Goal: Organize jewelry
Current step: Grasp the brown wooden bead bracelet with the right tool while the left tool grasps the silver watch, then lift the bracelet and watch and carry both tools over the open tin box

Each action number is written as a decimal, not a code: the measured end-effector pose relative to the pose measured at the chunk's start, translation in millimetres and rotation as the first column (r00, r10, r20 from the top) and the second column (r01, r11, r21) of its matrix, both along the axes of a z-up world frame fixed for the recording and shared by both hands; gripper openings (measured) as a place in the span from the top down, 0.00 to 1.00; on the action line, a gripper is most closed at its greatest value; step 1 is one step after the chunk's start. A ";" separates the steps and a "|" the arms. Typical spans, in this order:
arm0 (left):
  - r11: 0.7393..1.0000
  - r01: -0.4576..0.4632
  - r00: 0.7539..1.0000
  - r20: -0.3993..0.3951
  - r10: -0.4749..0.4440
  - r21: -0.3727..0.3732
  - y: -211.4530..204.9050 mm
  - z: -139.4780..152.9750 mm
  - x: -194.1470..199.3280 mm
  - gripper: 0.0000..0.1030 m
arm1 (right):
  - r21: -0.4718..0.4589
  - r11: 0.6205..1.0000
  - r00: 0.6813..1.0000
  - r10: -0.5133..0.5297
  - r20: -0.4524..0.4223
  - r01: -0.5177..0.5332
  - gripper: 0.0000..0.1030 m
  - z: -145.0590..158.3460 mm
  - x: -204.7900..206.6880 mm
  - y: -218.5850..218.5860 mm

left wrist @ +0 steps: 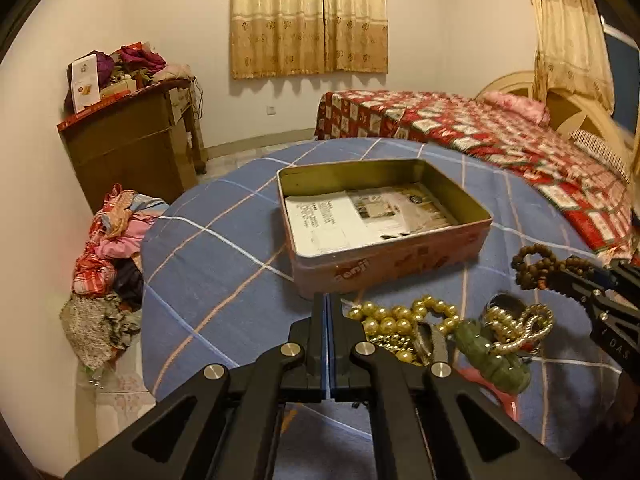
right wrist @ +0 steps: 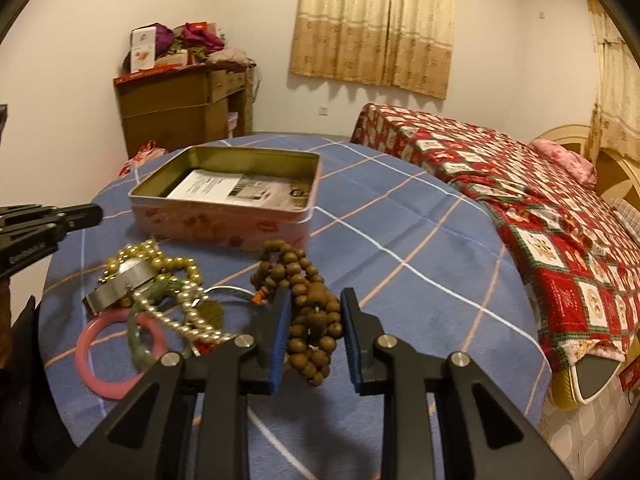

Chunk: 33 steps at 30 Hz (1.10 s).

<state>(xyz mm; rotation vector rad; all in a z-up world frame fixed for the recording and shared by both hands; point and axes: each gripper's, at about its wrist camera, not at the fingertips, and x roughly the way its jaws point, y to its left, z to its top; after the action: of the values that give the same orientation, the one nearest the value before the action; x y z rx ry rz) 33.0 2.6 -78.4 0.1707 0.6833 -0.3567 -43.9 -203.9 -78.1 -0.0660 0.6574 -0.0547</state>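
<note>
The brown wooden bead string [right wrist: 312,312] is bunched between the fingers of the right gripper [right wrist: 316,320] and is lifted off the blue checked cloth [right wrist: 420,280], presumably so that it can be carried to the open tin [right wrist: 228,216], which is set behind the pile with a printed paper lining its bottom. Whether the pads actually press on the beads cannot be told, since a gap shows on the right side. The left gripper [left wrist: 328,308] is clenched on nothing and is held just beside the tin's near wall, probably kept out of the way. The remaining jewelry is left in a heap [right wrist: 160,292]: pearl strands, a watch, a green bangle and a pink bangle, so tangled that separate pieces are hard to distinguish. The heap's near part is cut off by the left gripper's arms.
</note>
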 end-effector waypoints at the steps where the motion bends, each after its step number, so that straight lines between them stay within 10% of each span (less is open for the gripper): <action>1: 1.000 -0.012 1.000 -0.002 0.012 0.014 -1.2 -1.0 0.3 1.00 | -0.001 1.000 1.000 0.000 -0.005 0.000 0.73 -1.0 1.0 -0.4; 4: 0.999 -0.025 0.999 -0.044 0.026 0.020 -2.3 -6.1 0.4 0.88 | -0.007 1.000 1.000 0.000 -0.011 -0.001 0.73 -2.5 2.4 0.5; 6: 0.999 -0.047 0.998 -0.051 0.048 0.021 -0.5 -7.8 -4.3 0.40 | -0.010 1.000 1.000 0.006 -0.014 -0.006 0.73 -3.4 1.3 1.4; 8: 0.997 -0.072 0.997 -0.001 0.072 0.043 0.0 -5.0 -17.0 0.24 | -0.008 1.000 1.000 0.012 -0.018 -0.012 0.73 -3.8 -2.7 -0.3; 22: 0.986 0.045 0.997 0.051 -0.054 0.163 -36.1 -12.0 -58.2 0.24 | 0.007 1.000 1.000 0.007 -0.021 -0.007 0.73 -5.4 -16.2 -3.3; 28: 0.989 0.112 0.991 -0.077 -0.105 0.095 -34.5 -28.3 -44.0 0.79 | -0.006 1.000 1.000 0.015 -0.025 -0.015 0.73 -7.6 -15.0 2.1; 33: 0.991 0.131 0.988 -0.082 -0.128 0.033 -28.7 -17.5 -46.4 0.86 | -0.004 1.000 1.000 0.014 -0.018 -0.014 0.73 -6.7 -16.2 1.0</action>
<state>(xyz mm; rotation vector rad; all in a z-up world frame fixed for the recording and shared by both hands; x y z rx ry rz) -13.4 -26.0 -95.9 0.2390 0.7600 -0.4770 -60.1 -202.9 -84.7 -0.0756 0.6751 -0.0424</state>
